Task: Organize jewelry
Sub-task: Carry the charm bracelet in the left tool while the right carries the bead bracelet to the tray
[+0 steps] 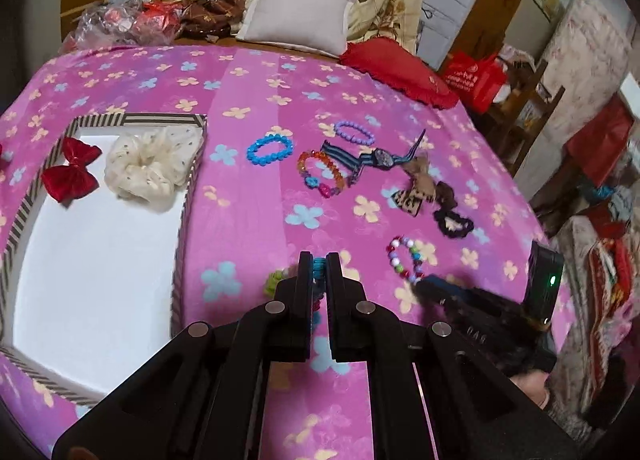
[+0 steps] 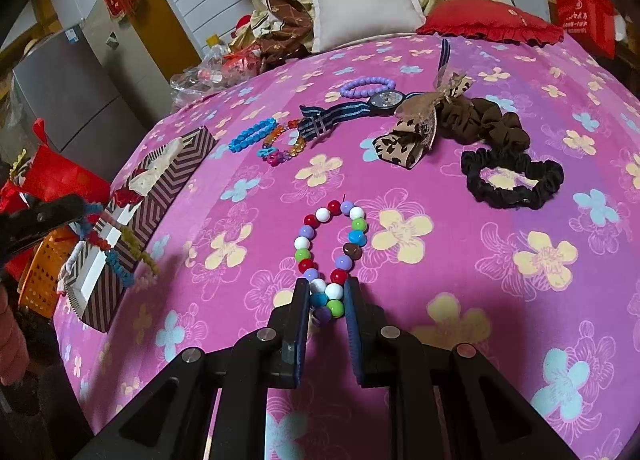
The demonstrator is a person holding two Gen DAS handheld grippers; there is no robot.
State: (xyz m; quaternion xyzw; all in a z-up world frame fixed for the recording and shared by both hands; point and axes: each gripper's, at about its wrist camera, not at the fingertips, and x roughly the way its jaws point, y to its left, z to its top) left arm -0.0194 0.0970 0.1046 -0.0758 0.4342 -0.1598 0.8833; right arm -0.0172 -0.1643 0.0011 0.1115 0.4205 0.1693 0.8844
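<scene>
My left gripper [image 1: 319, 260] is shut on a multicoloured fuzzy hair tie [image 1: 318, 266], held above the pink bedspread to the right of the striped box [image 1: 188, 196]. The hair tie also shows dangling over the box in the right wrist view [image 2: 116, 256]. The box holds a red bow [image 1: 70, 170] and a cream scrunchie [image 1: 152, 164]. My right gripper [image 2: 326, 286] has its jaws closed around the near end of a multicoloured bead bracelet [image 2: 330, 248] lying on the bedspread; the bracelet also shows in the left wrist view [image 1: 406, 256].
On the bedspread lie a blue bracelet [image 1: 270, 148], an orange bead bracelet [image 1: 322, 174], a purple bracelet [image 1: 354, 132], a striped-strap watch [image 1: 380, 158], a leopard bow [image 2: 408, 132], a brown scrunchie [image 2: 484, 120] and a black scrunchie [image 2: 512, 180]. Pillows [image 1: 298, 16] lie beyond.
</scene>
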